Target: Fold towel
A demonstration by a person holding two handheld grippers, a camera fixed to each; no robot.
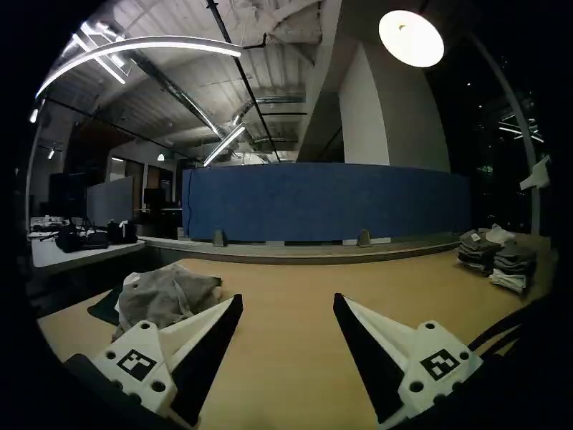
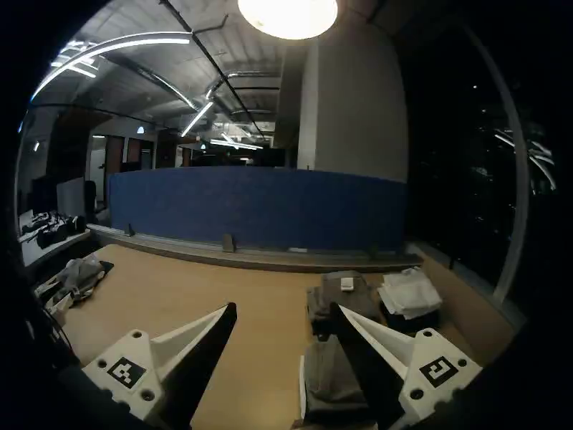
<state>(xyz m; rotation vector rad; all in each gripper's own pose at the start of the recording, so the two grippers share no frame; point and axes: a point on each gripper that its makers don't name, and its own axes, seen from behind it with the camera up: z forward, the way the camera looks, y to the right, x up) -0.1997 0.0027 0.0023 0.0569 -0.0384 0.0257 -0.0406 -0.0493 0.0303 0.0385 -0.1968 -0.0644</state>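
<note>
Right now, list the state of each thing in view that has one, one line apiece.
Left hand-held gripper: open, gripping nothing.
Right hand-held gripper: open, gripping nothing.
Grey towel: unfolded, crumpled in a heap on the table.
Towel stacks: folded, piled on the table.
Ceiling lamp: lit.

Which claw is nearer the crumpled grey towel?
Left. The left claw is open just beside the crumpled grey towel; the right claw is far from it, open by the folded stacks.
</note>
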